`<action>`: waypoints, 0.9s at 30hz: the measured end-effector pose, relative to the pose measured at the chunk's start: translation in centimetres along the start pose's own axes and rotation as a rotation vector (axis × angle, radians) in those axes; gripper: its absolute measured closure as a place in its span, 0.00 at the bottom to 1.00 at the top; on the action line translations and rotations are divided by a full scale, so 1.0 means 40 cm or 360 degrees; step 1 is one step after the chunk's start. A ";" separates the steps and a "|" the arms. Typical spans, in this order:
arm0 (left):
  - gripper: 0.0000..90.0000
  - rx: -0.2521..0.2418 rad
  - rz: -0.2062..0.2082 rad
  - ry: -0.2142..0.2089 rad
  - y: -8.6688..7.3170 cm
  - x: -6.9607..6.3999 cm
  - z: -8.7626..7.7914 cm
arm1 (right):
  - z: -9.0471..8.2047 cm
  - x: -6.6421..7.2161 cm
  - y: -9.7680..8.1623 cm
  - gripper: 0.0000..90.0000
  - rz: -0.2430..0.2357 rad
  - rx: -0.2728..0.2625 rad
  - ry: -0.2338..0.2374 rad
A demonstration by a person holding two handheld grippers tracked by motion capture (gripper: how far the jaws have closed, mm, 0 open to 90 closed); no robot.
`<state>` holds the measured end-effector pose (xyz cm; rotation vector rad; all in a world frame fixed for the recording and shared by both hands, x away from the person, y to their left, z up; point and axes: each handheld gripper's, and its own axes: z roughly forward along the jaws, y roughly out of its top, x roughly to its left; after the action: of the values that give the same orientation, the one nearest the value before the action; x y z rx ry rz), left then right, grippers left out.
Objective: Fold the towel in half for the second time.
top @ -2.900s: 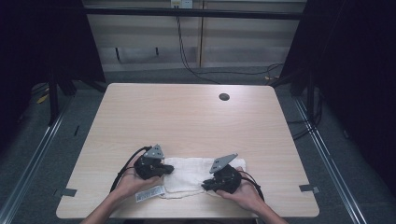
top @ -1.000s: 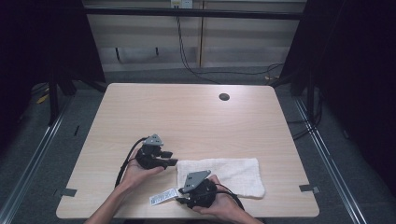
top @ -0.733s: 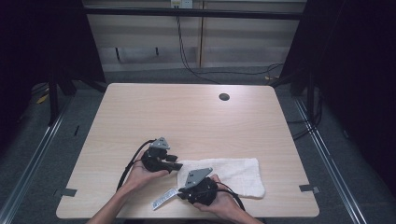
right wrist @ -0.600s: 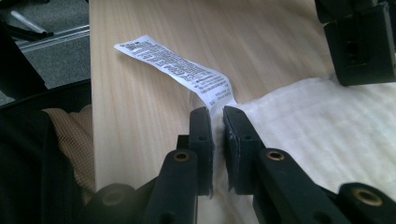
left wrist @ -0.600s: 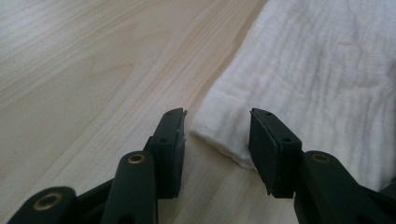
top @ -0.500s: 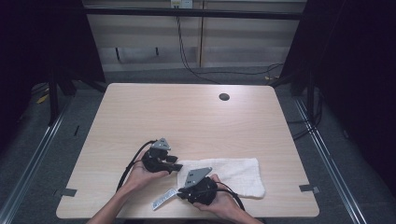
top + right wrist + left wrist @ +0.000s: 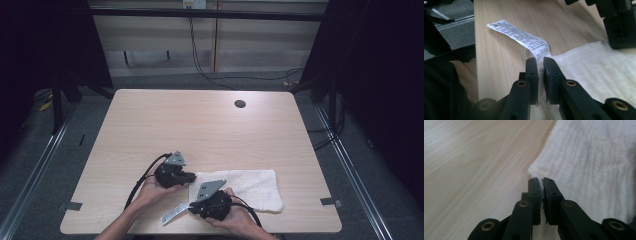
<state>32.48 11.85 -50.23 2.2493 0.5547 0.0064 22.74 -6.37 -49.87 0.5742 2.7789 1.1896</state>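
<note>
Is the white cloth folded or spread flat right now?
Folded: the white cloth lies as a narrow doubled strip, and each gripper pinches a thick, layered corner of it.

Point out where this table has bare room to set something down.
The light wooden table is bare from the small dark round grommet at the far edge down to the folded white cloth. The near edge is crowded: cloth, its printed label, left hand-held gripper and right hand-held gripper, both pinching the cloth.
</note>
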 end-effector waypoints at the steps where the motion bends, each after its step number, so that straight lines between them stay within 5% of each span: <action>1: 0.95 -0.0005 -0.0014 -0.0004 -0.001 0.001 0.000 | 0.000 0.001 0.000 0.92 -0.0009 -0.0001 0.0005; 10: 0.96 -0.0031 -0.0091 -0.0066 -0.001 0.012 -0.017 | -0.007 -0.002 0.006 0.93 0.0048 -0.0021 0.0061; 27: 0.96 -0.0180 -0.0199 -0.0070 -0.008 0.048 -0.105 | -0.044 -0.016 0.070 0.93 0.0119 -0.0153 0.0124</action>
<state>33.30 15.78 -47.94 2.0972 0.6542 -0.0728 23.85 -6.04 -46.73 0.6418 2.7671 1.3807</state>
